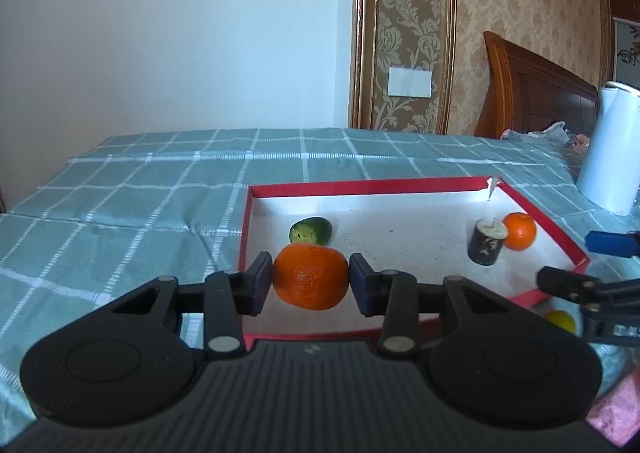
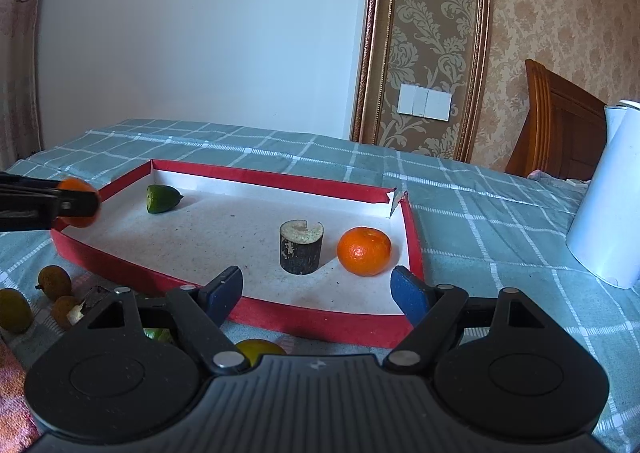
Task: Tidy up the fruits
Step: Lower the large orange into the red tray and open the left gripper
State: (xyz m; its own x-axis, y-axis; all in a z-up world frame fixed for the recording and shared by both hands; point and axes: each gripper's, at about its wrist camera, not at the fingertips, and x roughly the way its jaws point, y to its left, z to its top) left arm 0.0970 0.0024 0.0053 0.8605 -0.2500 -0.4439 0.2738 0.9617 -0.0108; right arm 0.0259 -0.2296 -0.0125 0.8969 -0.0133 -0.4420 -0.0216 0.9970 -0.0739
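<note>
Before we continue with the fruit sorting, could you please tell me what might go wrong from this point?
1. The left gripper pinches the held orange only at its two sides above the tray's near-left edge; released here, it could fall outside the rim or roll.
2. Round fruit dropped inside may roll into the lime or the wood block.
3. The open right gripper hovers at the near rim, close to the second orange, and could bump either.
</note>
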